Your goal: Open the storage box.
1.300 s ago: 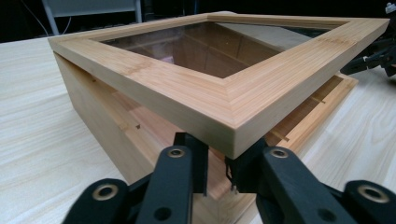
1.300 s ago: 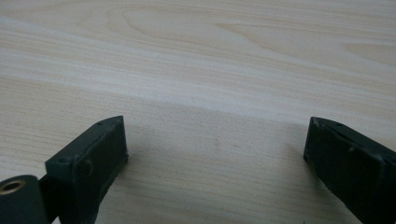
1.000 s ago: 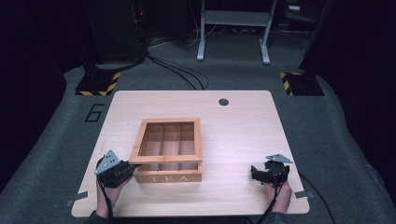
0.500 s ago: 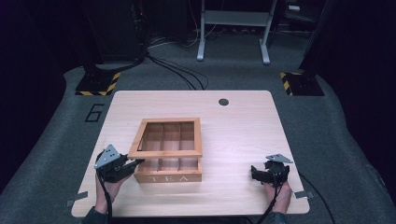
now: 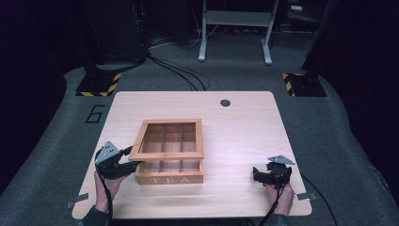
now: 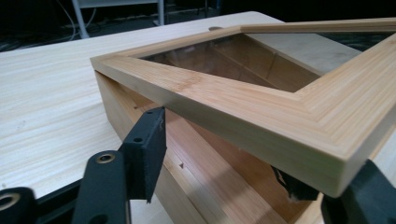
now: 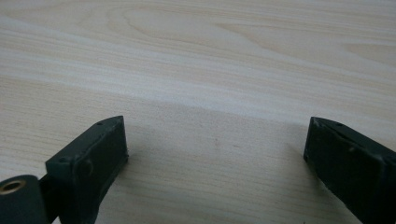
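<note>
A wooden tea box (image 5: 169,178) with a glass-paned lid (image 5: 164,154) stands at the table's front middle; "TEA" is on its front wall. The lid (image 6: 261,116) sits ajar, its near corner raised above the base (image 6: 196,163). My left gripper (image 5: 131,158) is at the box's front left corner. Its jaws have just been opening and stand open, with the lid's corner between them (image 6: 219,154); one pad (image 6: 147,144) stands apart from the wood. My right gripper (image 5: 254,174) rests at the front right, open over bare tabletop (image 7: 215,140).
The light wooden table (image 5: 244,132) has a dark round cable hole (image 5: 225,102) at its far edge. Beyond it are dark floor, cables and a metal stand's legs (image 5: 235,42). Yellow-black striped bases (image 5: 99,84) flank the table.
My left gripper has moved right to the box's front left corner and its jaws have gone from shut to open around the lid's corner. The right gripper has stayed put.
</note>
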Available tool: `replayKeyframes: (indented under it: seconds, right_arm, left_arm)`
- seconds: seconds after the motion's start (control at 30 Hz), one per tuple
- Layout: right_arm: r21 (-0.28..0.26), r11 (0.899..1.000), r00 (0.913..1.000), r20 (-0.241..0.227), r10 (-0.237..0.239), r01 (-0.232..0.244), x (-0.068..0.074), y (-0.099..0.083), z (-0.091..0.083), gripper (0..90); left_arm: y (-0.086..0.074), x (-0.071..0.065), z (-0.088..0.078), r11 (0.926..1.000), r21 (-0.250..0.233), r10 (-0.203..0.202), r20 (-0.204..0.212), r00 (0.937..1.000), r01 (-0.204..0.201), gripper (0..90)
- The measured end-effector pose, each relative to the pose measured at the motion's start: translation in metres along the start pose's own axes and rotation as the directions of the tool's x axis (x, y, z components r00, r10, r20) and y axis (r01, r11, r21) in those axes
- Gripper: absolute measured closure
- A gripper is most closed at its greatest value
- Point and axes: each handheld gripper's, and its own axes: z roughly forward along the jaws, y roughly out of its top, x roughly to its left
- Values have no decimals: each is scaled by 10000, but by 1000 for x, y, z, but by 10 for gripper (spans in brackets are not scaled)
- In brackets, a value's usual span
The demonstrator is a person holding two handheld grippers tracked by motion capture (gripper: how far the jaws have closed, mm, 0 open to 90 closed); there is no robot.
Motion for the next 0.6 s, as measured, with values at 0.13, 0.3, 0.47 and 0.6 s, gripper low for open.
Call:
replayKeyframes:
  seconds: [0.13,0.3,0.47,0.6]
  right_arm:
    - [1,10000,10000,-2,-4,4,0,0,0,55]
    - [-2,10000,10000,-4,1,-1,0,0,0,55]
    - [-2,10000,10000,-4,-1,1,0,0,0,56]
    - [0,10000,10000,-2,0,0,0,0,0,56]
  left_arm:
    - [10,-3,0,9992,-135,377,-145,9992,-379,352]
    - [22,0,-1,9972,-286,683,-201,9975,-688,363]
    - [32,4,-1,9960,-378,805,-191,9966,-812,397]
    - [37,7,-1,9954,-395,867,-173,9961,-873,422]
